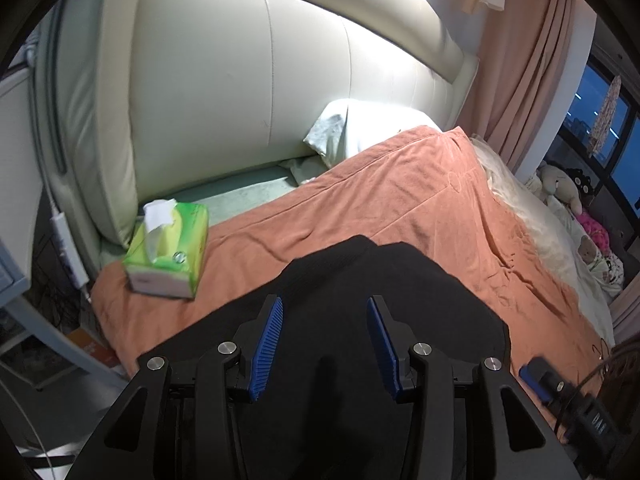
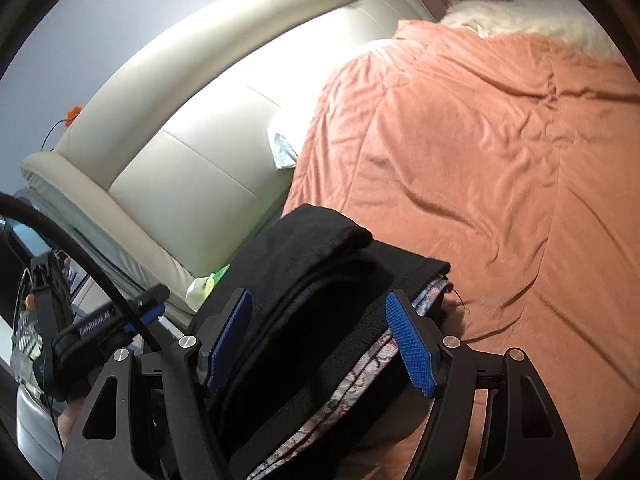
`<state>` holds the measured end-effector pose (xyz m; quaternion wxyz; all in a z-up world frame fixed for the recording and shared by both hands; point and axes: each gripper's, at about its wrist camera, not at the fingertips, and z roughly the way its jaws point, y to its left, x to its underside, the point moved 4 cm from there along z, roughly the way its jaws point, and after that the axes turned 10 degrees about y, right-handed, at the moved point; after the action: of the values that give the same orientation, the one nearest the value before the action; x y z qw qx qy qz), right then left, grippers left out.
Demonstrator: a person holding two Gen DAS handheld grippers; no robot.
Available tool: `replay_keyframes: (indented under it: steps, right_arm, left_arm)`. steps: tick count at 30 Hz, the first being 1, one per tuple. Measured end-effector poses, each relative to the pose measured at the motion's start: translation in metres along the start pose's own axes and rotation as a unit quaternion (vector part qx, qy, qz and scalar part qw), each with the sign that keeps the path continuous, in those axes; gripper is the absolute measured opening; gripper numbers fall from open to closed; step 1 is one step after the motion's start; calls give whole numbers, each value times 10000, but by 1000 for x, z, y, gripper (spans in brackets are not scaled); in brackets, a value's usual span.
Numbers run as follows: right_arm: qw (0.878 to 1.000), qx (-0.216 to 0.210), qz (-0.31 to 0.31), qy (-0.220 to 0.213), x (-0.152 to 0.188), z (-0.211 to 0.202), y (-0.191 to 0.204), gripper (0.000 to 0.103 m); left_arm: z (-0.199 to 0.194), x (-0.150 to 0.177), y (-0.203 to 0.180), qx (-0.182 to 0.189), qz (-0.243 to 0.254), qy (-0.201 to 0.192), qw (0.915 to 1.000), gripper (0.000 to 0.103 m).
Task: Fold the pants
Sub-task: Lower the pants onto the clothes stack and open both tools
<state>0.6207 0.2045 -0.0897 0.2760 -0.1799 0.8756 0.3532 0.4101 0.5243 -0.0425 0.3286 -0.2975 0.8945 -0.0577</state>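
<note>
The black pants (image 1: 360,276) lie folded on the orange bedspread (image 1: 400,200). My left gripper (image 1: 325,304) is open just above them, blue pads apart, nothing between them. In the right wrist view the pants (image 2: 320,248) are a folded black stack on top of a patterned cloth (image 2: 360,372). My right gripper (image 2: 318,300) is open over that stack, its pads either side of the folds and not pinching them. The left gripper's body (image 2: 100,324) shows at the left of that view.
A green tissue box (image 1: 168,248) sits on the bed's left corner by the cream padded headboard (image 1: 240,100). A white pillow (image 1: 352,128) lies at the head. Plush toys (image 1: 568,188) and a window are at the far right. A bedside table and cables are at the left.
</note>
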Motion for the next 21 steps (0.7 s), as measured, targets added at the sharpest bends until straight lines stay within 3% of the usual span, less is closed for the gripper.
replay_keyframes:
  steps: [4,11,15,21]
  right_arm:
    - [9995,-128,-281,-83,-1,-14,15,58]
    - [9911,-286,-1251,343,-6,8,57,54]
    - [9804,181,-1876,574,3,28,63,54]
    - [9721,697,-1990,1028,2,38,38,52]
  left_arm:
    - [-14,21,3,54,7,-62,10000,47]
    - [-21,56,7,-65,-184,-64,9998,48]
    - [-19,69,4,-77,-286,-36,9996,48]
    - [-9,93,-3,-195,-264,206,9993,48]
